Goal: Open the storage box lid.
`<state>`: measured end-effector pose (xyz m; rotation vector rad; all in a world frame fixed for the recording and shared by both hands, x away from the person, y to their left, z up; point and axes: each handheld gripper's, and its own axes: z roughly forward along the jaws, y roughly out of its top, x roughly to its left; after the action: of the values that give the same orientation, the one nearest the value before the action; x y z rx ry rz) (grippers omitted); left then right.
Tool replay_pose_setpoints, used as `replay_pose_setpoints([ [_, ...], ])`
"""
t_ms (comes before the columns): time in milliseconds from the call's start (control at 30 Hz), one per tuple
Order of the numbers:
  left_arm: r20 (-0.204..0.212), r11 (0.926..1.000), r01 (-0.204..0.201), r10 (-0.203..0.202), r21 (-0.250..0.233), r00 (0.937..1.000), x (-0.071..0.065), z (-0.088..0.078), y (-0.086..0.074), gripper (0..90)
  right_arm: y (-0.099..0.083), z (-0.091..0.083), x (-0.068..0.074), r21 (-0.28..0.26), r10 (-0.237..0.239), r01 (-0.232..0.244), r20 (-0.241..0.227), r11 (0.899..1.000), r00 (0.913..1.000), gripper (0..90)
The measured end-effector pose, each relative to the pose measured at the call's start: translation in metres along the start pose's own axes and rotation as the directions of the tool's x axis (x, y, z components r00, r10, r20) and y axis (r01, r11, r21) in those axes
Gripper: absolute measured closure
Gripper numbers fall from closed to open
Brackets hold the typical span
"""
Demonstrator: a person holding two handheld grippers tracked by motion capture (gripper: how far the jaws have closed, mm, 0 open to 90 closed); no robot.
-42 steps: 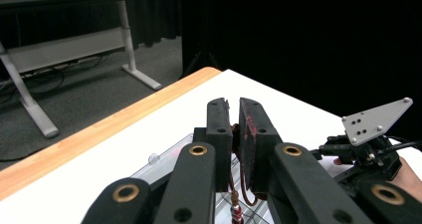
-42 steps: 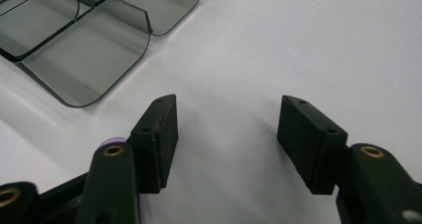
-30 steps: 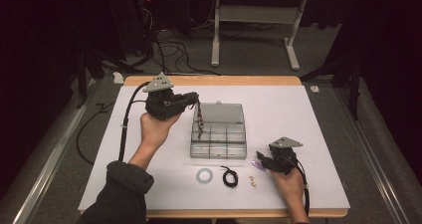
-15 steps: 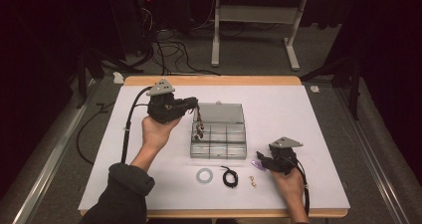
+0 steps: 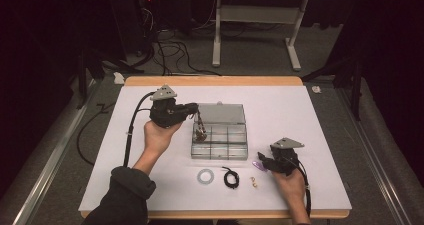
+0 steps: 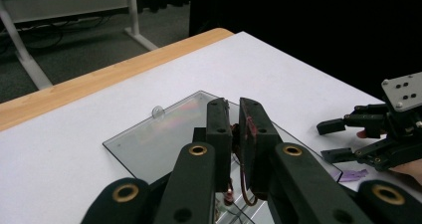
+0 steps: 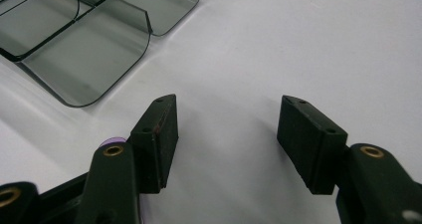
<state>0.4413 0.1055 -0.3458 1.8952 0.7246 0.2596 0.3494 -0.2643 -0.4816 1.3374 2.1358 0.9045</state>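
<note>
Left of centre in the high view: left gripper [image 5: 200, 127], matte black with a grey three-cornered plate, tilted down over the clear box [image 5: 220, 147]. Jaws nearly pressed together, pinching a thin reddish-brown looped piece [image 5: 201, 133], wiry and small, dangling over the box's upper left compartment. In the left gripper view, same piece [image 6: 244, 184] seen as a dark red curved strand between the flat black pads, brass rivets on the linkage bars below; exact nature of the piece too small to tell.

Box: smoky transparent plastic, rectangular, rounded corners, split by thin dividers into small compartments, hinged lid [image 5: 222, 113] laid open flat toward the top of the frame, glossy with a small round knob at its edge.

Lower right of the high view: right gripper [image 5: 262, 161] low over the white sheet, jaws spread wide with nothing between them; blocky black pads [image 7: 160, 129] over bare white surface, box corner at upper left.

Below the box, in a row on the smooth white sheet [image 5: 310, 120]: a pale flat ring [image 5: 205, 175], a coiled black cord [image 5: 230, 177], a tiny gold-coloured piece [image 5: 254, 181], a small purple piece [image 5: 258, 166] just beside the right gripper's jaws. Wooden table edge [image 5: 212, 80] along the top.
</note>
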Motion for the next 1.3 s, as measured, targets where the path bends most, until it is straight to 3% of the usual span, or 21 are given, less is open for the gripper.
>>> replay_pose_setpoints([
  [67,0.002,0.9998,-0.021,0.021,-0.005,0.9998,0.001,0.003,-0.001,84.1,0.000,0.000,0.000,0.000,0.000,0.000,0.000,1.000,1.0000,42.0],
  [100,-0.003,0.9999,-0.002,0.002,0.010,1.0000,0.000,0.003,-0.003,84.1,0.000,0.000,0.000,0.000,0.000,0.000,0.000,1.000,1.0000,42.0],
  [533,-0.006,0.9990,0.008,-0.008,0.044,0.9999,0.001,0.014,-0.015,84.1,0.000,0.000,0.000,0.000,-0.001,0.001,0.001,1.000,1.0000,41.9],
  [833,-0.009,0.9973,0.037,-0.036,0.063,0.9993,0.006,0.020,-0.027,84.1,0.000,0.000,0.001,0.000,0.000,0.000,0.003,1.000,1.0000,41.9],
  [1300,-0.015,0.9937,0.042,-0.041,0.103,0.9991,0.008,0.035,-0.033,84.0,0.000,0.000,0.001,0.000,0.002,-0.002,0.004,1.000,1.0000,41.7],
])
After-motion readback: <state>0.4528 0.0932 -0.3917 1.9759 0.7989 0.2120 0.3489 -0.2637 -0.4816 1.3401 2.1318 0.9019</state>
